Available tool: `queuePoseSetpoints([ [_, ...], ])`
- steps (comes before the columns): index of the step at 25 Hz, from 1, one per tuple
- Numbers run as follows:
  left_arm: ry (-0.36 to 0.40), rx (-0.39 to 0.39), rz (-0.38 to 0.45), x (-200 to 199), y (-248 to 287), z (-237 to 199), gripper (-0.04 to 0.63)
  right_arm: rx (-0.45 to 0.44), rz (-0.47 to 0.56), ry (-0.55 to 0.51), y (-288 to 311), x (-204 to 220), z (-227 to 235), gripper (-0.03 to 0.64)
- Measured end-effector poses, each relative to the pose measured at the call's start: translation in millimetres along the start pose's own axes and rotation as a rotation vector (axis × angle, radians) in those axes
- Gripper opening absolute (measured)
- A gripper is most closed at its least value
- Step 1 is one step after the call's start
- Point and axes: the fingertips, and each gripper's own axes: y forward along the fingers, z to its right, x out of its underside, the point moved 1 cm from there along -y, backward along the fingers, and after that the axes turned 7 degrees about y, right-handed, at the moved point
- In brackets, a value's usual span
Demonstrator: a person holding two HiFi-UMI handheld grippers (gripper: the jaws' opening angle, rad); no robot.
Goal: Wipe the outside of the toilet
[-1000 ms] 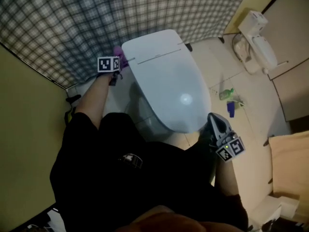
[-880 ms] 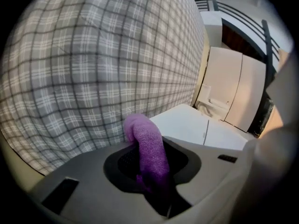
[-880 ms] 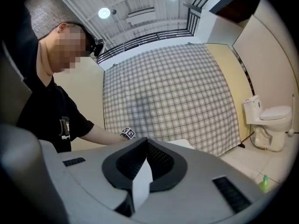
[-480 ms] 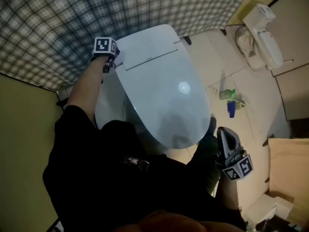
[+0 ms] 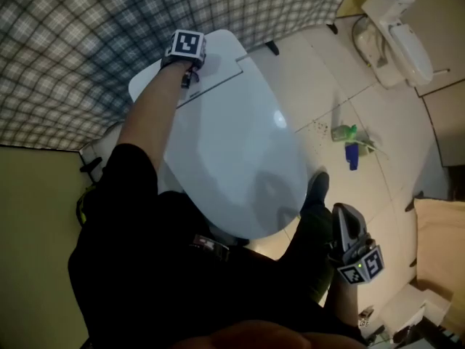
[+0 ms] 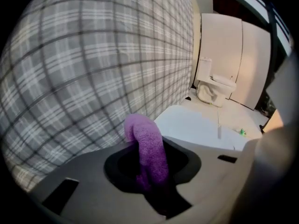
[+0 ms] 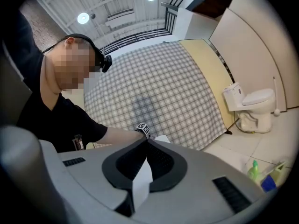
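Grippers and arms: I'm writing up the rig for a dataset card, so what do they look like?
The left gripper and right gripper both have light grey moulded shells with black-lined jaws. Each carries a cube of black-and-white square markers: the left cube and the right cube. The person wears a black short-sleeved shirt.

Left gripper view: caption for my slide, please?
Left tool grips a purple cloth by the toilet lid, plaid backdrop beyond.

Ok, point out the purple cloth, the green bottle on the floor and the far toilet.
purple cloth (image 6: 148, 154): left gripper view, middle of its hanging fold.
green bottle (image 5: 344, 132): head view, its body.
far toilet (image 5: 407, 46): head view, its lid.
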Motion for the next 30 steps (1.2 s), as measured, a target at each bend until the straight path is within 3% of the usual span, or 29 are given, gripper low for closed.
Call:
queuePoseSetpoints([
  [6, 0.014, -0.008, 0.084, -59.6, 30.8, 48.4, 0.089, 0.072, 0.016, 0.075, -30.7, 11.2, 53.5, 0.003],
  [9, 0.027, -0.059, 0.112, -75.2, 32.0, 55.8, 0.089, 0.091, 0.018, 0.106, -44.0, 17.1, 69.4, 0.003],
  [11, 0.033, -0.051, 0.127, -80.4, 34.9, 65.0, 0.089, 0.103, 0.027, 0.13, -51.8, 19.7, 73.7, 0.003],
  [13, 0.011, 0.022, 0.165, -83.8, 35.2, 81.4, 0.091, 0.108, 0.029, 0.135, -57.7, 19.4, 71.7, 0.003],
  [16, -0.06, 0.19, 0.258, -78.9, 18.9, 109.4, 0.091, 0.111, 0.029, 0.115, -65.2, 12.0, 61.4, 0.003],
  [18, -0.059, 0.213, 0.319, -71.4, -6.0, 107.5, 0.091, 0.112, 0.052, 0.097, -70.5, 2.6, 51.6, 0.003],
  [22, -0.092, 0.186, 0.347, -4.6, -66.8, 53.8, 0.091, 0.068, 0.096, 0.062, -64.8, -12.5, 15.6, 0.003],
  [26, -0.203, 0.107, 0.301, 108.0, -118.1, -21.6, 0.091, 0.0, 0.084, -0.038, -41.0, -12.9, -35.1, 0.003],
  [30, -0.284, 0.094, 0.279, 208.9, -147.9, -49.0, 0.091, -0.035, 0.069, -0.113, -24.9, 3.9, -66.8, 0.003],
])
